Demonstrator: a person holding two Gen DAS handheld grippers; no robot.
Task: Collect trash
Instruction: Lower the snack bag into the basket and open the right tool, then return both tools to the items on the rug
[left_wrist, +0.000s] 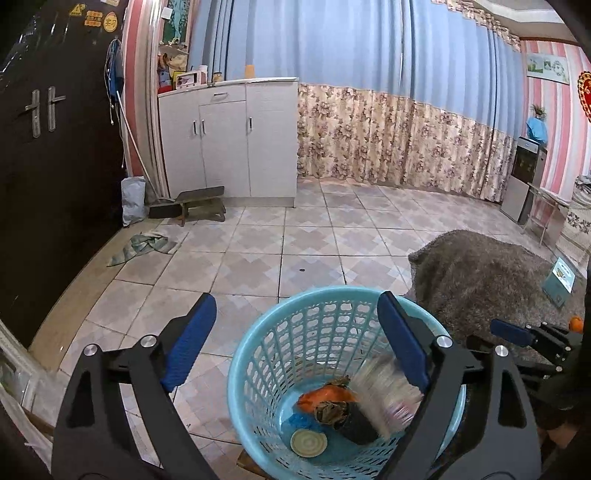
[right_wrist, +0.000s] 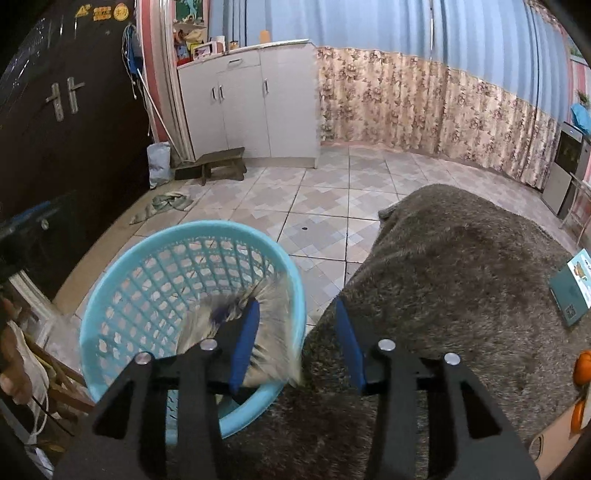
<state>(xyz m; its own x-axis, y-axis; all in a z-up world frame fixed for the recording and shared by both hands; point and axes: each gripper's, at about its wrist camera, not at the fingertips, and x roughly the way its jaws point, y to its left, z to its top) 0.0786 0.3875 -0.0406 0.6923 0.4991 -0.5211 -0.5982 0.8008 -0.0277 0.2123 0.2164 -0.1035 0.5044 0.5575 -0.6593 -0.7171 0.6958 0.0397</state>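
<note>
Jaws of the left gripper (left_wrist: 295, 343) stand wide apart with nothing between them, above the light blue basket (left_wrist: 258, 339); the right gripper (right_wrist: 295, 332) has its jaws partly parted and empty over the basket's rim beside the grey-brown rug (right_wrist: 461, 277). A blurred pale wrapper (left_wrist: 384, 391) is inside the basket with orange peel (left_wrist: 325, 395), dark scraps and a round lid (left_wrist: 308, 442) on the bottom.

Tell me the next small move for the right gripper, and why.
Probably swing the right gripper toward the green booklet on the grey rug. Its jaws stand apart with nothing pressed between them, a blurred wrapper is dropping into the blue basket, and the booklet looks like the nearest piece left.
</note>
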